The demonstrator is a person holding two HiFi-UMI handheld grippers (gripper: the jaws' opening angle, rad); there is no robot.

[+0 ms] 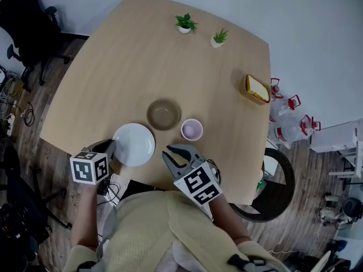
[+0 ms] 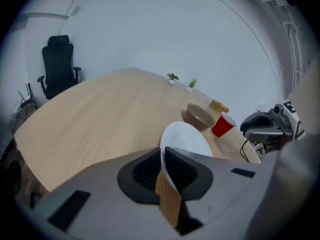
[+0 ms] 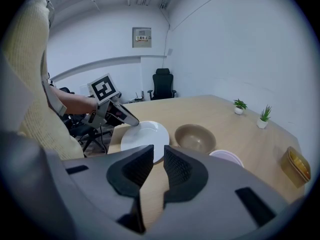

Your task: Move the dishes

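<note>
Left gripper view: my left tongs (image 2: 163, 153) pinch white plate (image 2: 186, 134) at rim, so grasp step. Right tongs (image 3: 158, 156) narrowly parted, empty. Next, I judge: lift level, clear of bowl (image 2: 200, 116) beyond.

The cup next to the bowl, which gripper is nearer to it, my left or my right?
Right. The right gripper, open, is just short of the cup. The left gripper is farther off, shut on the white plate at its outer rim, with the plate between it and the cup.
</note>
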